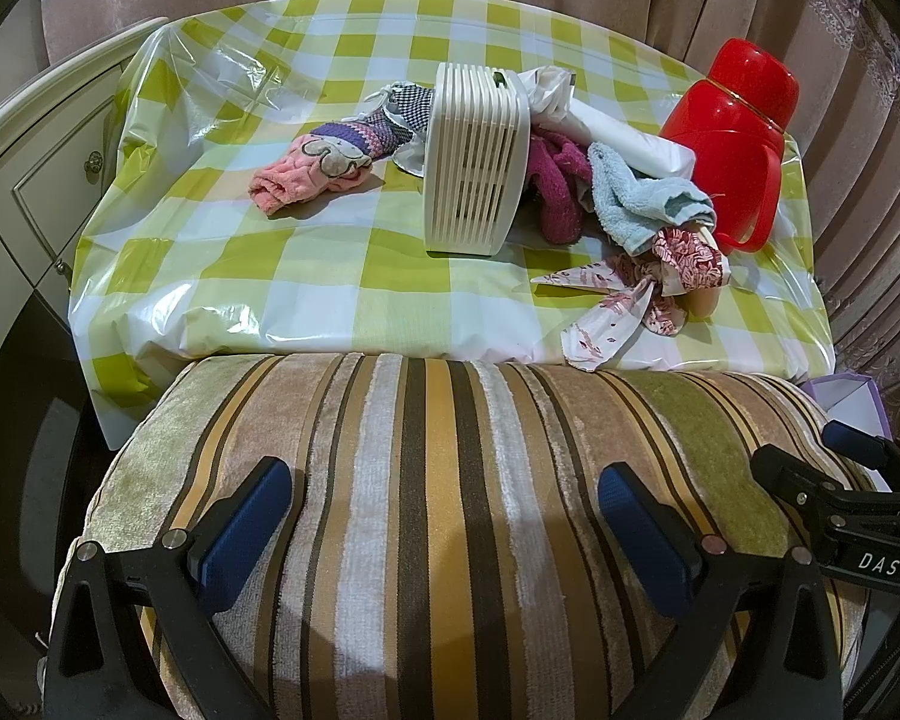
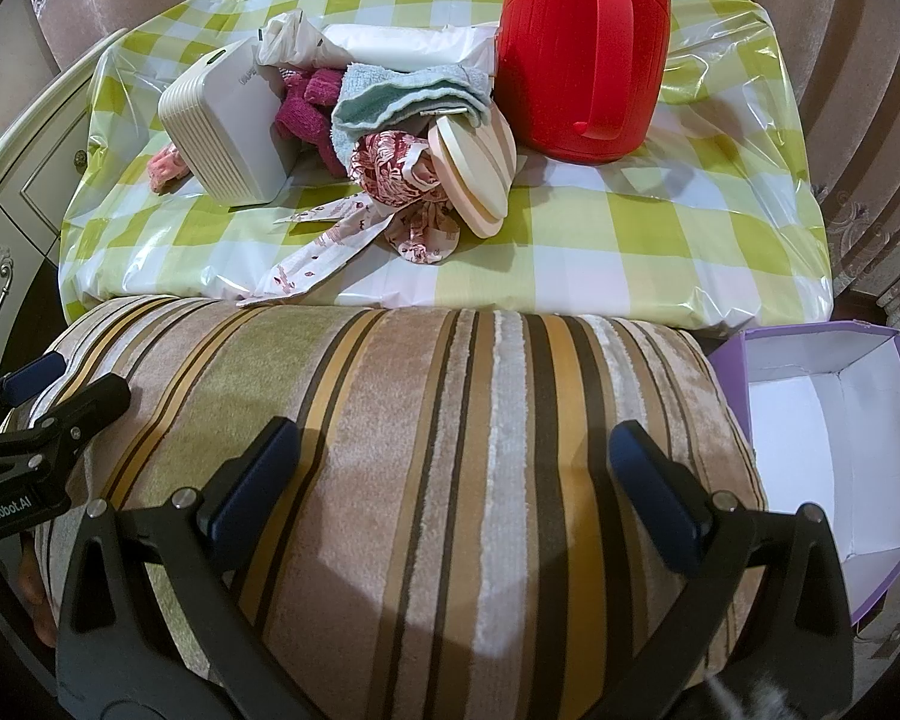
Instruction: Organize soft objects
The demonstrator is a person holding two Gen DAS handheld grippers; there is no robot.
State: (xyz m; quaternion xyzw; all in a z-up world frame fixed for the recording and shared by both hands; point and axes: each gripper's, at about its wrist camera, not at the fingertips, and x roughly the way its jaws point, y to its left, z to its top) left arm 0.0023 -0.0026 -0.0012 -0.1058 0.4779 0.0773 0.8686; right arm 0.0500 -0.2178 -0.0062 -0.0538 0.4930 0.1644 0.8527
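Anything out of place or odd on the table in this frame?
Yes. Hard items sit among the soft ones: a white slatted box and red thermos flank a jumbled heap of cloths. A floral rag trails toward the table edge.

The striped cushion [image 1: 450, 510] looks like velvety, napped cloth. Glossy, crinkled plastic sheeting covers the checked tablecloth [image 1: 306, 276]. At 1 o'clock, the red flask [image 1: 732, 138] is smooth, shiny plastic; the blue towel [image 1: 636, 198] beside it is fluffy terry.
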